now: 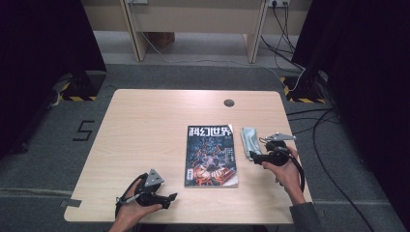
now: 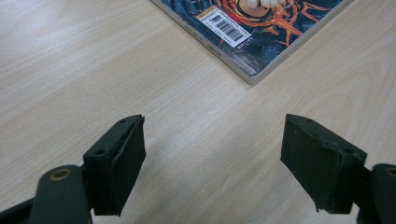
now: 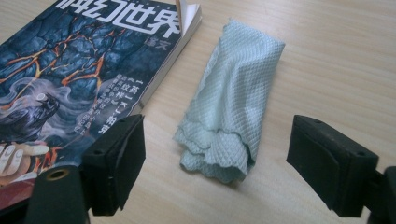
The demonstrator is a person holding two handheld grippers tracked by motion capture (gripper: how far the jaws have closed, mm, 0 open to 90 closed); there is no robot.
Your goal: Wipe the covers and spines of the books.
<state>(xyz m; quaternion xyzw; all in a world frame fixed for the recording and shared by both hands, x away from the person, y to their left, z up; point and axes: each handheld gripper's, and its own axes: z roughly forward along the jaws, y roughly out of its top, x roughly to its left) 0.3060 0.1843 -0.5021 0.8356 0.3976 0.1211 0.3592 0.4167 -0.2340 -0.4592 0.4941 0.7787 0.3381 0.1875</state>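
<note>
The right gripper (image 3: 217, 163) has its jaws spread wide with nothing pressed between them; the near end of the folded pale green cloth (image 3: 233, 102) lies on the table just ahead of the gap, clear of both pads, so the cloth rests free on the wood rather than in a grip. The cloth is a rumpled, lengthwise fold with its layered edges bunched at the end nearest the jaws, which judging by the line-up is the easiest end to pinch or the one just let go. It lies just beside the right edge of the magazine (image 3: 88, 70), roughly parallel to it and apart from it by a narrow strip of bare table (image 3: 336, 60), a placement that keeps the cover unobstructed. In the high view the right gripper (image 1: 255, 155) sits at the cloth (image 1: 249, 140), pointed toward the magazine (image 1: 211, 155), the hand (image 1: 285, 169) behind it near the table's right side. The left gripper (image 2: 212, 161) also stands with its jaws wide apart and empty, low over bare wood, with the lower corner of the magazine (image 2: 261, 32) well ahead of it. In the high view the left gripper (image 1: 159, 193) rests near the front edge, seemingly parked and out of the way while the right hand does the work.
</note>
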